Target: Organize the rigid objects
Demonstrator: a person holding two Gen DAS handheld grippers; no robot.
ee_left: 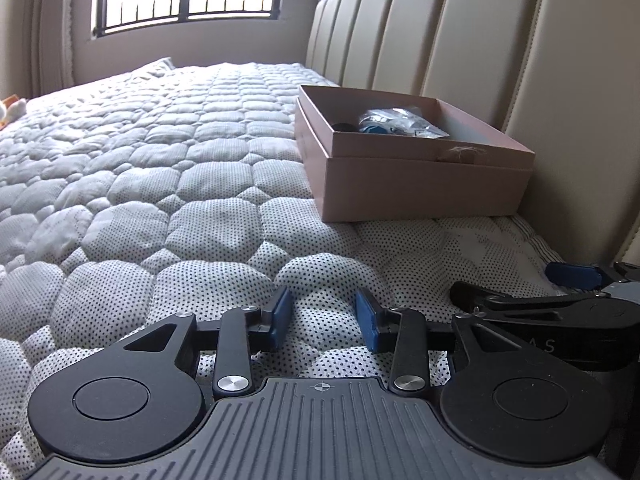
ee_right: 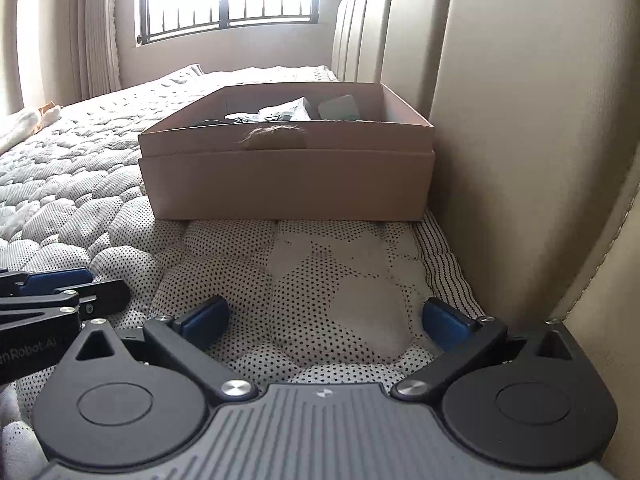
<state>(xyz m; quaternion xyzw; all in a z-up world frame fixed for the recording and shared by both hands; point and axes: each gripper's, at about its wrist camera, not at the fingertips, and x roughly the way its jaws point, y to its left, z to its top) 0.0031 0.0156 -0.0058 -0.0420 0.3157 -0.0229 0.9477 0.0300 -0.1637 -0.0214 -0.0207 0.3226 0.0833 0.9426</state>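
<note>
Quilted bed (ee_left: 160,184) lies under my fingers. Ahead of them stands the pink box (ee_right: 288,176), with bagged items inside. My left gripper (ee_left: 324,316) is moderately parted and empty; my right gripper (ee_right: 324,320) is spread wide and empty. "Robot.AI" is printed on the left one.

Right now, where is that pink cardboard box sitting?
The pink box sits open on the quilted mattress, its far side against the padded headboard. It lies ahead of both tongs, right of centre in the left wrist view.
</note>
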